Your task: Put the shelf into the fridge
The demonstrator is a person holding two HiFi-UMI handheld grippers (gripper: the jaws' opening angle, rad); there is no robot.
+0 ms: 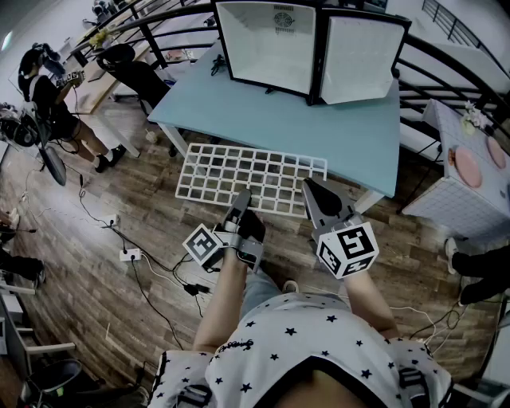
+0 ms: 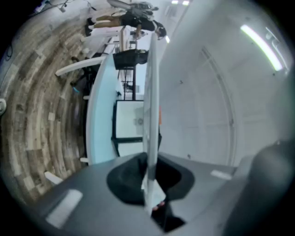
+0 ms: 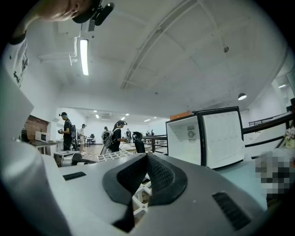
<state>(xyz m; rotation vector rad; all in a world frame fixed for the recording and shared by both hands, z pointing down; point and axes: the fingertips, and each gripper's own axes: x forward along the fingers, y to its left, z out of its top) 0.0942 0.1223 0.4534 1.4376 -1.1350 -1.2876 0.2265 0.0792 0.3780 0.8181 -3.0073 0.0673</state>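
layout | we have fridge (image 1: 267, 48) on far part of table (image 1: 319, 131), its door (image 1: 358, 60) to its right | shelf (image 1: 231, 171) between table and us | left gripper (image 1: 241, 199) at shelf's near edge, middle; right gripper (image 1: 311, 191) same edge, right end | side table (image 1: 454, 199) right | person (image 1: 48, 103) far left

No word, brand or number is being shown clearly enough to be read. A round label (image 1: 283, 19) is being carried on the back inner wall of the fridge (image 1: 255, 49), but its print is being lost to blur in every view. Black-and-white square markers, patterns rather than letters, are being displayed on the left cube (image 1: 205, 245), part of the left gripper (image 1: 242, 196), and on the right cube (image 1: 348, 249), part of the right gripper (image 1: 307, 188). A small dark print (image 1: 231, 347) on the star-patterned shirt (image 1: 303, 335) is being left illegible.
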